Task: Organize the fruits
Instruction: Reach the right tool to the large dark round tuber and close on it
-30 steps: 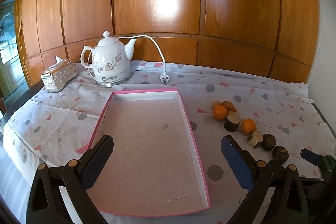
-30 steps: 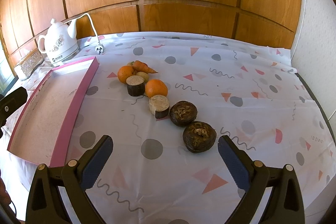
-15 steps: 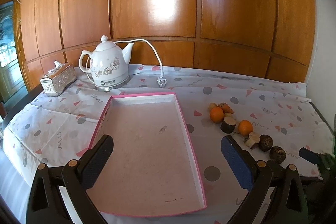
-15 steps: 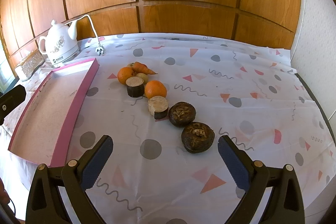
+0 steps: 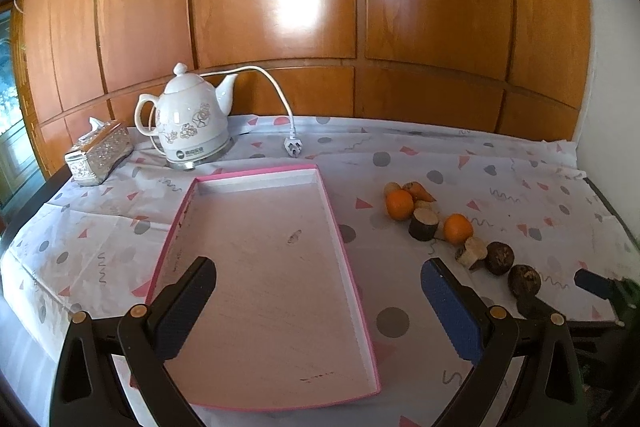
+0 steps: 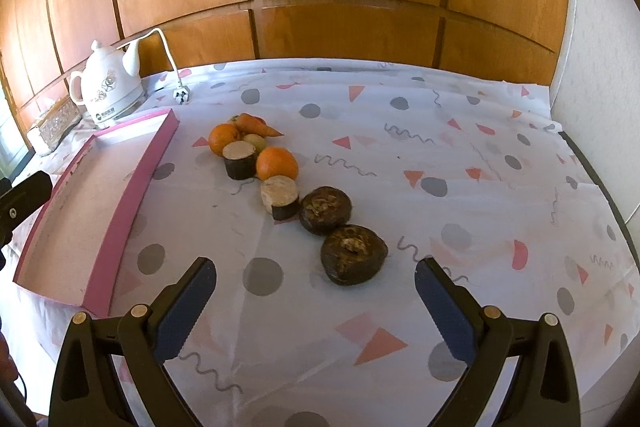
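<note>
While the pink tray (image 5: 256,267) lay empty, your left gripper (image 5: 316,291) and right gripper (image 6: 314,291) had jaws apart; every fruit (image 6: 276,163) waited mid-tabletop.

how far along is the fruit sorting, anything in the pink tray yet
Nothing looks done: the pink tray holds no fruit. Nothing is in hand either: the left tongs hang open over the tray, and the right tongs are open just short of the nearest dark round fruit. All is left: both oranges, the carrot, the cut pieces and both dark fruits lie on the tablecloth.
</note>
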